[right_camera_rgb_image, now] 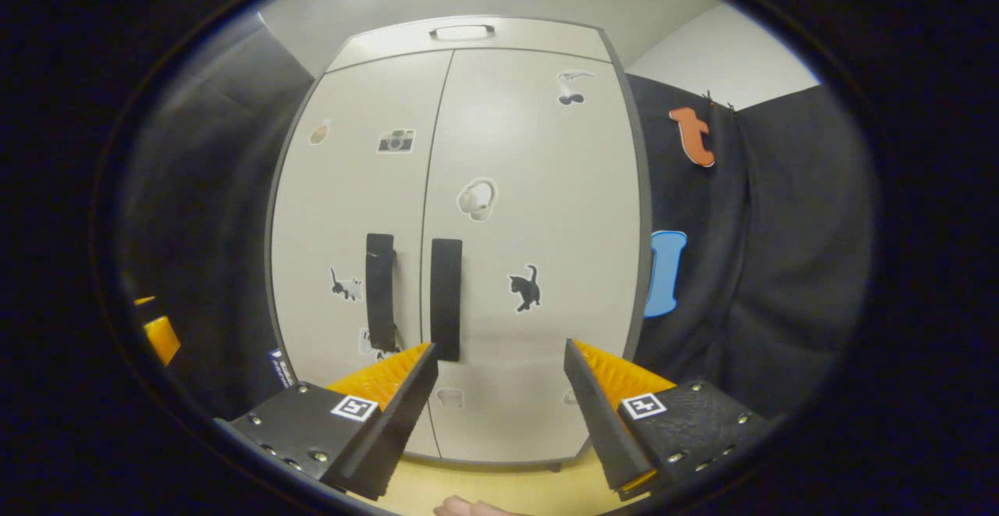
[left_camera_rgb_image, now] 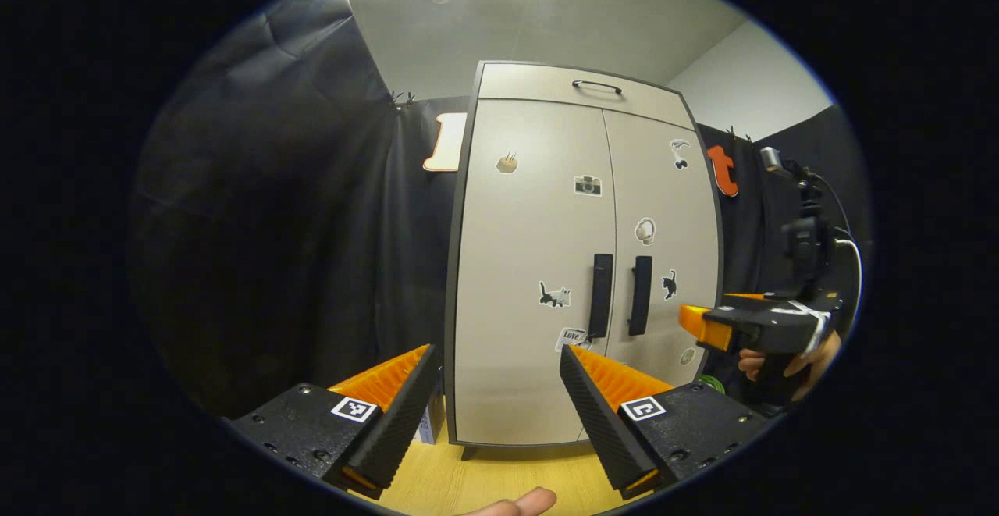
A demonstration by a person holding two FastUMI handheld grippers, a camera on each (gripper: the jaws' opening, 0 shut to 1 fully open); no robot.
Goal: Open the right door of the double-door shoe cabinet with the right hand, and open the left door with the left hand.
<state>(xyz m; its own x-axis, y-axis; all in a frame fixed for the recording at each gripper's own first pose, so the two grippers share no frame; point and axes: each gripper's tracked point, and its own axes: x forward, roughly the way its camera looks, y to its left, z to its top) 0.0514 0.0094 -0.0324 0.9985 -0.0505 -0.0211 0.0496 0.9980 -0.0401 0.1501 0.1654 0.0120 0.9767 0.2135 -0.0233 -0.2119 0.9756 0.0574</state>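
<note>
The shoe cabinet (left_camera_rgb_image: 581, 266) stands on the wooden desk (left_camera_rgb_image: 499, 477) against the black booth wall, both doors closed, their two upright handles side by side at the middle seam so each hand can pull its own door outward. The left claw (left_camera_rgb_image: 495, 395) hangs in front of the left door (left_camera_rgb_image: 531, 266), spread wide and holding nothing, a little below the left handle (left_camera_rgb_image: 600, 295). The right claw (right_camera_rgb_image: 499, 391) is likewise wide open and empty, facing the right door (right_camera_rgb_image: 538, 250), with the right handle (right_camera_rgb_image: 446, 297) just above its left finger. Judging by this, neither door is yet touched; the right claw looks nearer, suited to pulling first.
</note>
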